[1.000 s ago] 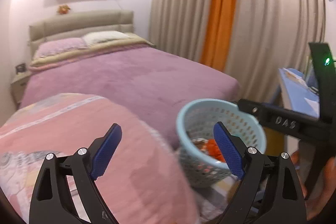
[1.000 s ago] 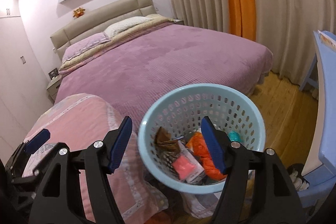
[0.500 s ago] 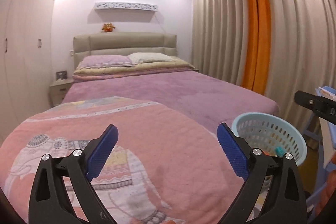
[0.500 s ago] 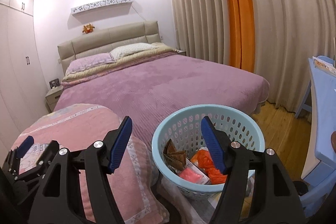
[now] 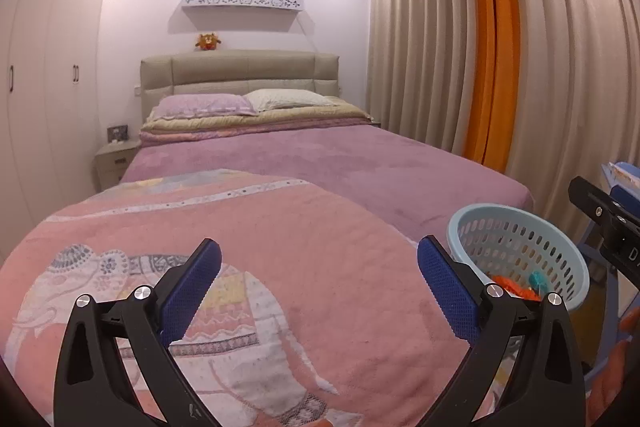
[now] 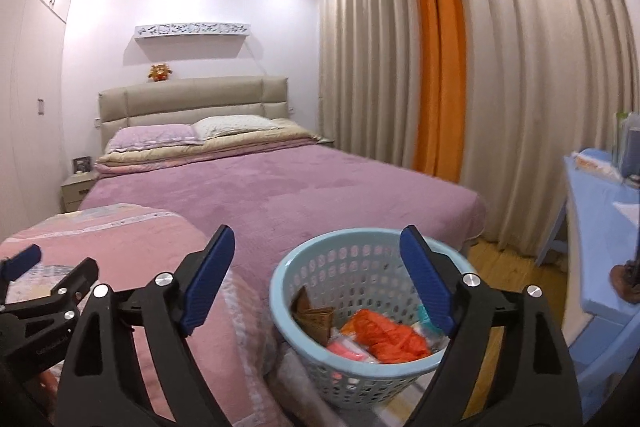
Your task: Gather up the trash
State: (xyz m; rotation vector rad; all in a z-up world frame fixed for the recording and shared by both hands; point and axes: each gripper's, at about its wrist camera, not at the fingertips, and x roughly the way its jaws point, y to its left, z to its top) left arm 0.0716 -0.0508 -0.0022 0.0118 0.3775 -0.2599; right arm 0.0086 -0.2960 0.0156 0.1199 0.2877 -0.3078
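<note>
Both cameras now look level across the bedroom where a second ago they tipped down at the basket, and both sets of jaws have just been opening, with nothing between them. My left gripper (image 5: 318,261) hangs spread wide over the pink elephant blanket (image 5: 248,267), its blue pads clear of the cloth. My right gripper (image 6: 318,247) is likewise spread, empty, above the near rim of the light-blue basket (image 6: 320,259). Inside lie an orange wrapper (image 6: 390,337), a pink packet (image 6: 344,343) and a brown packet (image 6: 314,317). That basket stands on the floor, just beside the blanket's right edge and near the foot of the purple bed (image 6: 304,195). Open wooden floor (image 6: 508,263) runs between the bed's corner and the blue table (image 6: 600,227) at right. Beige and orange curtains (image 6: 440,67) close the far side.
</note>
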